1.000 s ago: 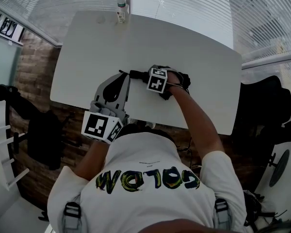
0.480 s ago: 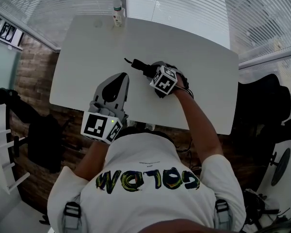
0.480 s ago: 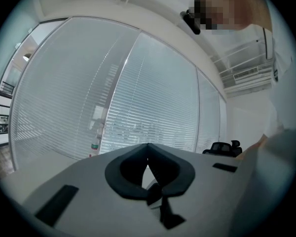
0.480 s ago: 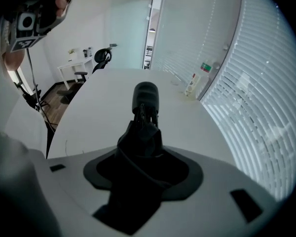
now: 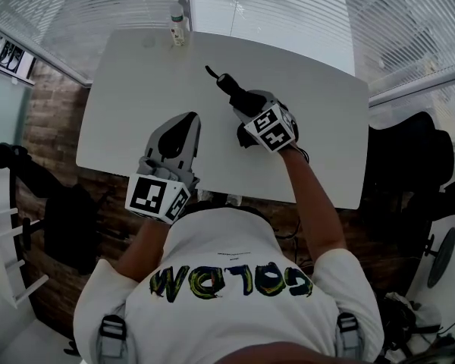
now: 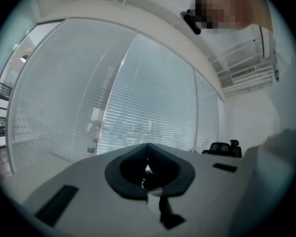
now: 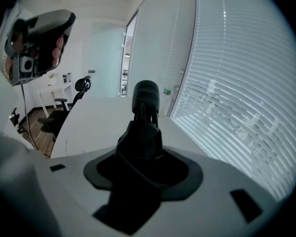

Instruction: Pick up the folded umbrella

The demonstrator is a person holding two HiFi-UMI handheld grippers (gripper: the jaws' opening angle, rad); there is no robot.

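Observation:
The folded umbrella [image 5: 229, 87] is black and short, with a wrist strap at its handle end. It hangs above the white table [image 5: 136, 74], handle end toward the far edge. My right gripper [image 5: 247, 103] is shut on its body. In the right gripper view the umbrella [image 7: 146, 110] sticks out ahead between the jaws of the right gripper [image 7: 144, 149]. My left gripper [image 5: 182, 121] hovers over the table's near edge, left of the umbrella, jaws together and nothing in them. In the left gripper view the left gripper [image 6: 148, 148] points level at the window blinds.
A small bottle [image 5: 177, 15] stands at the table's far edge by the blinds. A black office chair [image 5: 409, 165] sits to the right of the table. Brick-patterned floor shows on the left.
The right gripper has risen with the umbrella and turned, so the handle end now points toward the far edge instead of to the left. The left gripper has hardly shifted.

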